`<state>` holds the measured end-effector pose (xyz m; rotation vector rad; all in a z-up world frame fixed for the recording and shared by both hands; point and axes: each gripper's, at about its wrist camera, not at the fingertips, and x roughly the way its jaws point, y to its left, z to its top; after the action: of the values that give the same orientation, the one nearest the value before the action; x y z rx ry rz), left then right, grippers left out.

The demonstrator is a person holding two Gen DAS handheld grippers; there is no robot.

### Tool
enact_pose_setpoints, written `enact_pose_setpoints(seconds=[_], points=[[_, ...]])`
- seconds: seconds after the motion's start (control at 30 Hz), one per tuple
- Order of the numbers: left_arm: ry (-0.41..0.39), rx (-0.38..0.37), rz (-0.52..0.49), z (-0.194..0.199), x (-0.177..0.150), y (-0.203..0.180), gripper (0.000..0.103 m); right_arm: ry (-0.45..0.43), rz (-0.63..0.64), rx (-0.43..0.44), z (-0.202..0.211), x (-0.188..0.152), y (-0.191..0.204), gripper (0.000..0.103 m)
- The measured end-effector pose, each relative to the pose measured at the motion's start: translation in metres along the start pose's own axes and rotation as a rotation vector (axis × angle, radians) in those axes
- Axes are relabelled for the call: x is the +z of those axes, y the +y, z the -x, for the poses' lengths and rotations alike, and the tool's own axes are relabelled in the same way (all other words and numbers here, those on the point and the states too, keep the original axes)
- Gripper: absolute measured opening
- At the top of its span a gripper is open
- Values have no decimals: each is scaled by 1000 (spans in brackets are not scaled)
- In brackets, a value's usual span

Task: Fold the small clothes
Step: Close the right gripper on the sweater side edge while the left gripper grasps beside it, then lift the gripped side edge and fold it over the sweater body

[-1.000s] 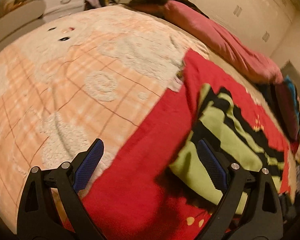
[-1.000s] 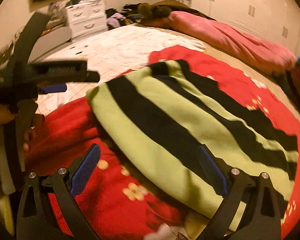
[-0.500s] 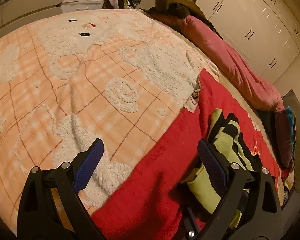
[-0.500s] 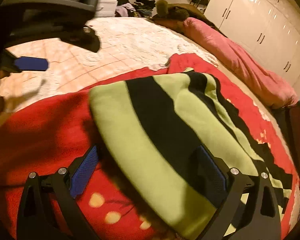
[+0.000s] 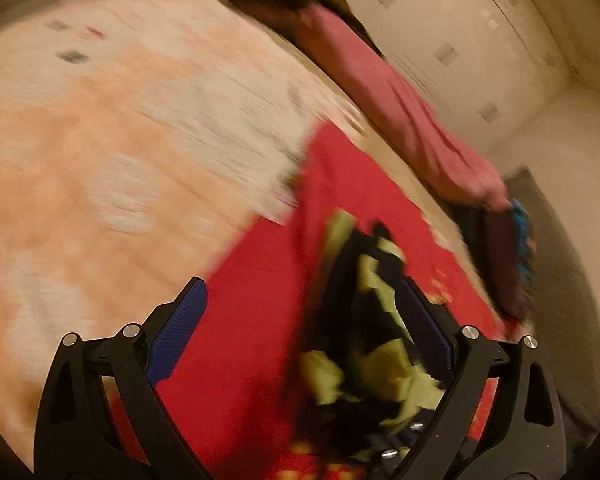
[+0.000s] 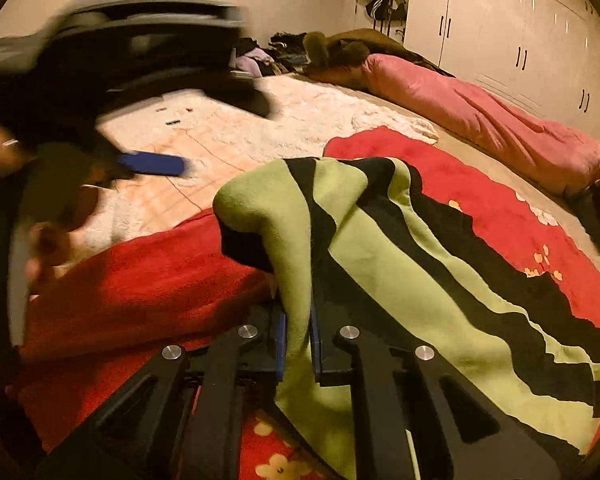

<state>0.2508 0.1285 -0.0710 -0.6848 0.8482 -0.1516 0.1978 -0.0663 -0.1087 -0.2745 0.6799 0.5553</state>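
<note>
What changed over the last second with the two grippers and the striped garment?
The right gripper, open a second ago, has shut on an edge of the green and black striped garment, bunching it upward. The left gripper stayed open while swinging, blurring its view. The red blanket under the garment and the pink bedding stayed put.

Right gripper (image 6: 298,344), previously spread wide, now clamped on striped garment (image 6: 400,280), whose edge has lifted into a peak.

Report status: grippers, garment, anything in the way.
Right hand-held gripper shut on striped garment. Left hand-held gripper open, empty, above red blanket. Nothing in the way.
</note>
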Motion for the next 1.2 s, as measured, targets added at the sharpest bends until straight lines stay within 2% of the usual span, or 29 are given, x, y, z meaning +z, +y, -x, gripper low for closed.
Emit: enact_pose_setpoints(seconds=[0.07,0.13,0.23,0.3,0.37,0.4,0.43,0.47,0.5,0.57,0.7,0.87,1.03,1.2], points=[[139,-117,51,-32,4,-2,88,-5,0,10,3,-2,-2,8],[201,-147,78,-51,7,-2,88,-5,3,14,5,-4,-3,8],[255,-173,92,-72,14,-2,88,0,2,21,6,-8,-4,5],[290,-192,107,-84,15,-3,84,3,-1,27,4,-9,-4,5],[299,-204,107,-89,14,-6,60,10,-7,30,3,-10,-3,5],[299,-196,103,-90,13,-8,56,12,-9,29,2,-10,-2,5],[303,-183,93,-91,13,-10,43,12,-11,30,1,-10,-2,6],[307,-171,86,-92,11,-12,24,14,-13,33,-1,-8,-3,6],[311,-160,78,-91,10,-14,17,15,-16,33,-2,-7,-3,6],[293,-144,64,-87,6,-19,13,12,-30,48,-1,-6,-5,6],[256,-151,35,-73,3,-40,11,-19,-55,57,14,-8,-14,6],[225,-190,-39,-53,-4,-88,10,-79,-129,54,52,-13,-36,6],[230,-231,-102,-49,-24,-149,10,-137,-200,18,97,-24,-70,6],[273,-269,-164,-57,-59,-206,10,-151,-273,-36,130,-46,-104,6]])
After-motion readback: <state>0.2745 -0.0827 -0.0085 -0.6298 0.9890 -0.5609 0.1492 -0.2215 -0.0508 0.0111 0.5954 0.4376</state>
